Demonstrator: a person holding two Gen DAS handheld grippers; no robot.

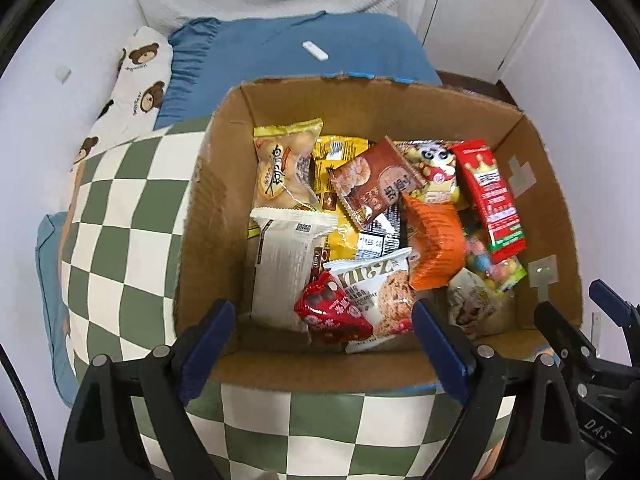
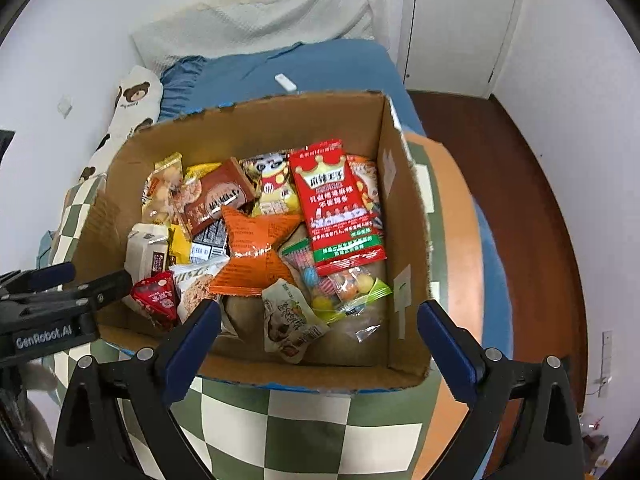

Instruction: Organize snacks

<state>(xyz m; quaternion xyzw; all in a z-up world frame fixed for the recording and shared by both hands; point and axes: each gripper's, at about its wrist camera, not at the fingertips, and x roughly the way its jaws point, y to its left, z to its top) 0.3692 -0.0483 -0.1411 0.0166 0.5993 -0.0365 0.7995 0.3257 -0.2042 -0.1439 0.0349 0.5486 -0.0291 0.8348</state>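
Observation:
An open cardboard box (image 1: 216,216) (image 2: 404,216) sits on a checkered quilt and holds several snack packets. Among them are a red crown packet (image 1: 494,196) (image 2: 340,208), an orange packet (image 1: 434,248) (image 2: 256,248), a small red packet (image 1: 332,314) (image 2: 156,296), a white cookie packet (image 1: 384,292) and a bag of coloured candies (image 2: 344,284). My left gripper (image 1: 324,352) is open and empty above the box's near edge. My right gripper (image 2: 320,344) is open and empty over the box's near right corner. The left gripper also shows in the right wrist view (image 2: 80,280).
The green and white checkered quilt (image 1: 120,240) (image 2: 304,432) covers a bed with a blue sheet (image 1: 320,52). A bear-print pillow (image 1: 136,92) lies at the left by the wall. A small white remote (image 1: 315,51) lies on the sheet. Brown floor (image 2: 520,184) and a white door are to the right.

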